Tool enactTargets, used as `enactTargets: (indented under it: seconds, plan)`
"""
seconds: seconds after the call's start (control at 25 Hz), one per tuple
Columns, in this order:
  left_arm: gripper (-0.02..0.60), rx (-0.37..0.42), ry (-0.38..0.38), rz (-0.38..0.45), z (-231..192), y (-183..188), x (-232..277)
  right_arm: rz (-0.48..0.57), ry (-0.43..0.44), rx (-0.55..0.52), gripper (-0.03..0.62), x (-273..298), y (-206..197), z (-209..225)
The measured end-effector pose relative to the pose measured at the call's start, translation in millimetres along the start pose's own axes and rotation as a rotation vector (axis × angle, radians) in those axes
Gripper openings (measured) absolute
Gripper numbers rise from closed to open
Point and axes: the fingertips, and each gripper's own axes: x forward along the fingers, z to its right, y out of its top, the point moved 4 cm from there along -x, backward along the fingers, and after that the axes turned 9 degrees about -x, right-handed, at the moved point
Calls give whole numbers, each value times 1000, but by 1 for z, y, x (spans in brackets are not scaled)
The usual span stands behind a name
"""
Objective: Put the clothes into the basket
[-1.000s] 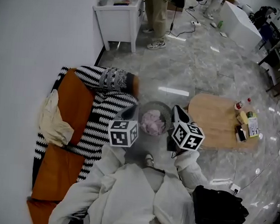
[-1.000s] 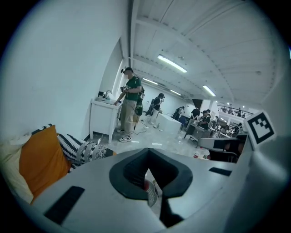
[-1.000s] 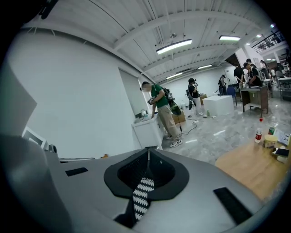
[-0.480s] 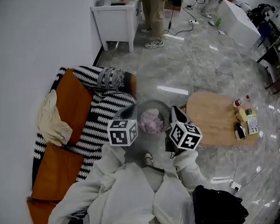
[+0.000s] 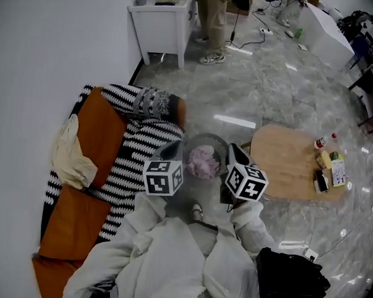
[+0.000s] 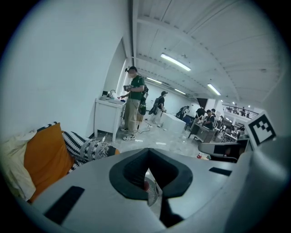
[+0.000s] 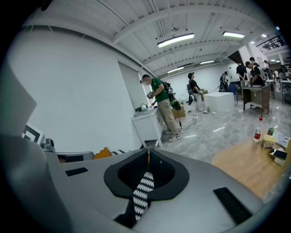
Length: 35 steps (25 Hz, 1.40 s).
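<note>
A round wire basket [image 5: 207,142] stands on the floor in front of me with a pink garment [image 5: 203,161] inside. My left gripper [image 5: 172,148] hangs at its left rim and my right gripper [image 5: 235,151] at its right rim. Both are shut with nothing between the jaws. In the left gripper view the left gripper [image 6: 148,169] shows a bit of basket mesh [image 6: 152,193] through its slit. In the right gripper view the right gripper [image 7: 148,160] shows the striped blanket [image 7: 142,190]. A cream garment [image 5: 71,154] lies on the orange sofa [image 5: 102,130].
A black-and-white striped blanket [image 5: 135,151] covers the sofa beside the basket. A low wooden table [image 5: 286,160] with bottles and small items stands to the right. A white cabinet [image 5: 162,17] and a standing person [image 5: 211,16] are farther off. A black bag [image 5: 291,275] lies near my right side.
</note>
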Motion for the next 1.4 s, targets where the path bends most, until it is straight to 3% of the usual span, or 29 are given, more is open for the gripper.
enactTargets:
  seconds: [0.32,0.68,0.8,1.0,1.24,1.4]
  plan:
    - [6,-54,99,19,-25,-1,-10,-26,143,-54,29,37,4,-26]
    - [6,-176,375,74,-78,-22,-63,-143,420,-171,29,95,-16,-98]
    - [6,-222,498,91,-113,-37,-101,-179,506,-178,28,118,-27,-147]
    - [6,-373,709,177,-174,-56,-179,-235,705,-259,28,135,-46,-256]
    - [6,-490,845,234,-249,-81,-243,-303,853,-359,28,142,-82,-378]
    - [6,-545,899,275,-306,-78,-276,-332,945,-429,28,152,-99,-458]
